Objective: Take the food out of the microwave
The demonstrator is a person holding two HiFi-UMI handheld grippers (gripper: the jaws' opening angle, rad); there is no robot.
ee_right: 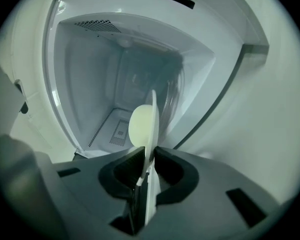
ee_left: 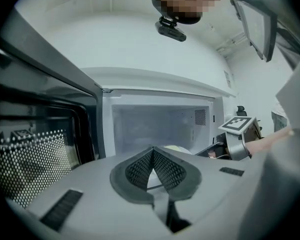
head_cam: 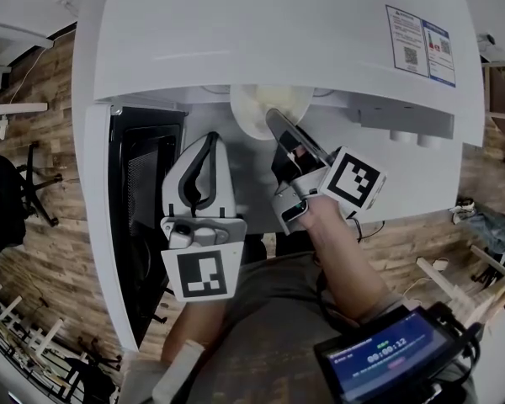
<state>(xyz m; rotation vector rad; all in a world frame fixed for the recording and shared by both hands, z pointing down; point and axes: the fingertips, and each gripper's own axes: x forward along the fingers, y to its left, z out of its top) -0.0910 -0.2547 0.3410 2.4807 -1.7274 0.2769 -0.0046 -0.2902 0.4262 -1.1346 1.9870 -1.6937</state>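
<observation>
A white microwave [head_cam: 269,32] stands with its door [head_cam: 143,217] swung open to the left. At its mouth sits a white plate [head_cam: 257,112]. My right gripper [head_cam: 273,118] reaches into the opening and is shut on the plate's rim. In the right gripper view the plate [ee_right: 151,114] runs edge-on between the pads, and a pale round piece of food [ee_right: 142,126] lies on it. My left gripper [head_cam: 212,138] hangs in front of the opening, beside the door, shut and holding nothing. In the left gripper view its pads meet at a point [ee_left: 153,150], and the plate [ee_left: 177,148] shows just beyond.
The open door's dark mesh window [ee_left: 25,159] lies close on my left. The microwave cavity [ee_right: 115,84] has white walls and a vent grille at its top. A handheld screen [head_cam: 387,352] hangs at the lower right. Wooden floor [head_cam: 50,209] and a black chair [head_cam: 4,192] lie to the left.
</observation>
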